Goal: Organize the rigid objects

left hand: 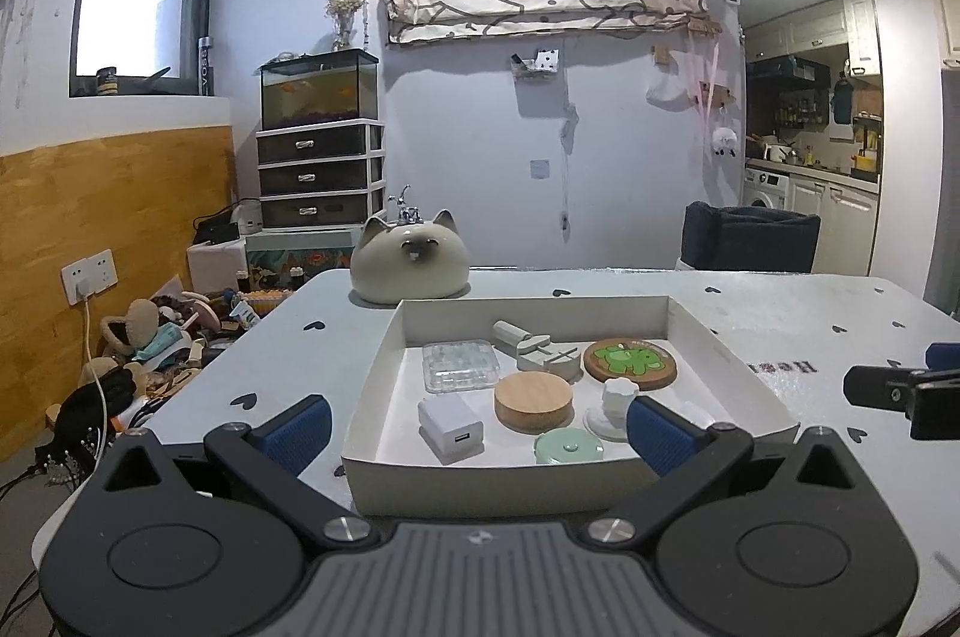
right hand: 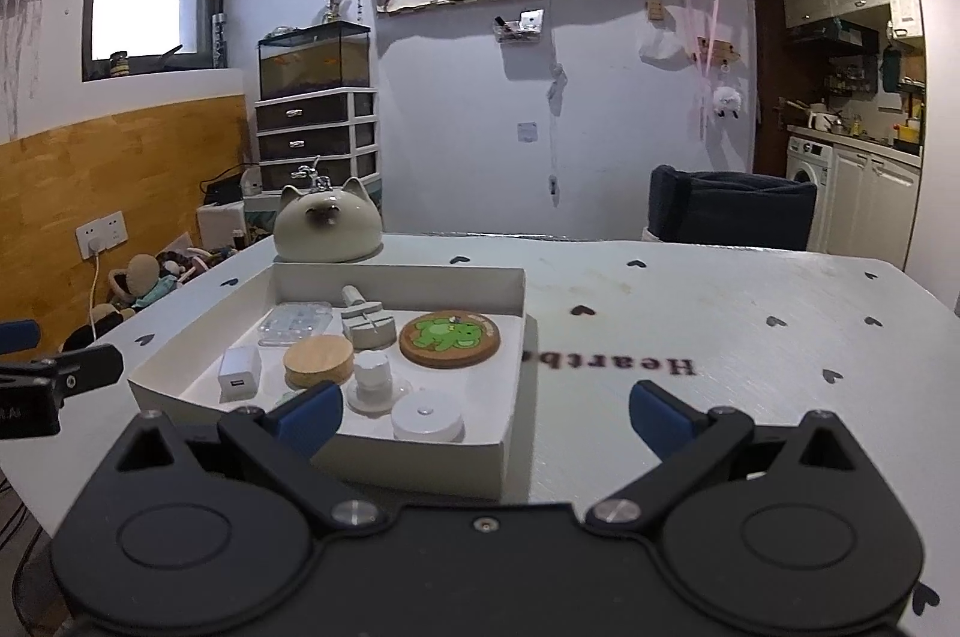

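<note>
A white cardboard tray sits on the table and holds several small items: a white USB charger, a round wooden lid, a green frog coaster, a clear plastic case, a grey tool, a mint round box and a white round puck. My left gripper is open and empty at the tray's near wall. My right gripper is open and empty over the tray's near right corner.
A ceramic cat-shaped ornament stands behind the tray. The white table has heart prints and the word "Heartbeat". A dark chair stands at the far side. Clutter lies on the floor to the left.
</note>
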Demonstrator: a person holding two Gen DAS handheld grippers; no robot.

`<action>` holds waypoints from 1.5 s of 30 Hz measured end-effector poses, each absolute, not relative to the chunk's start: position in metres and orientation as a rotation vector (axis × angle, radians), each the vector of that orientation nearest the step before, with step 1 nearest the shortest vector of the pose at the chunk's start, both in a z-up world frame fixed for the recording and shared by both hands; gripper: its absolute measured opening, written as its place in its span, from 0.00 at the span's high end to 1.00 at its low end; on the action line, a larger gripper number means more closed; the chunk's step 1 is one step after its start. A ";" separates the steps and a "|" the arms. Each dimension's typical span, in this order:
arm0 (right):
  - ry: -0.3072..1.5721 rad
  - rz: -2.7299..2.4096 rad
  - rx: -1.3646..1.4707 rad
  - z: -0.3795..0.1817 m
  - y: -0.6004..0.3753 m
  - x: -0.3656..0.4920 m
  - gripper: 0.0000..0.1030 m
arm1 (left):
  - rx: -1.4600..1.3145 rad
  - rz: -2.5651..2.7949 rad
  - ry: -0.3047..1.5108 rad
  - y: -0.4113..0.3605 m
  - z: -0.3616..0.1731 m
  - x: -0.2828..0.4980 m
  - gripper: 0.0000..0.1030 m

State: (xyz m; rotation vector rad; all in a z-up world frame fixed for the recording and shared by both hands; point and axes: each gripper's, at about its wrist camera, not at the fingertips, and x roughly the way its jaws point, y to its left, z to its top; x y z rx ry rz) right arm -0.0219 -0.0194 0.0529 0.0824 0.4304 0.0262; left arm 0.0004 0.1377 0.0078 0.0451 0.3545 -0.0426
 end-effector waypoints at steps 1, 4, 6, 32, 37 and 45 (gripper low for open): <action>0.432 0.023 0.082 0.053 -0.020 -0.022 0.00 | 0.044 -0.042 0.355 0.138 0.008 0.000 0.00; 0.433 0.026 0.080 0.052 -0.019 -0.022 0.00 | 0.041 -0.040 0.354 0.138 0.008 0.000 0.00; 0.432 0.027 0.074 0.053 -0.018 -0.023 0.00 | 0.038 -0.035 0.355 0.139 0.007 0.001 0.00; 0.426 0.021 0.067 0.055 -0.018 -0.024 0.00 | 0.035 -0.035 0.354 0.139 0.007 0.000 0.00; 0.425 0.021 0.066 0.055 -0.017 -0.024 0.00 | 0.034 -0.034 0.352 0.139 0.007 0.000 0.00; 0.422 0.017 0.066 0.059 -0.023 -0.024 0.00 | 0.033 -0.035 0.352 0.140 0.007 0.000 0.00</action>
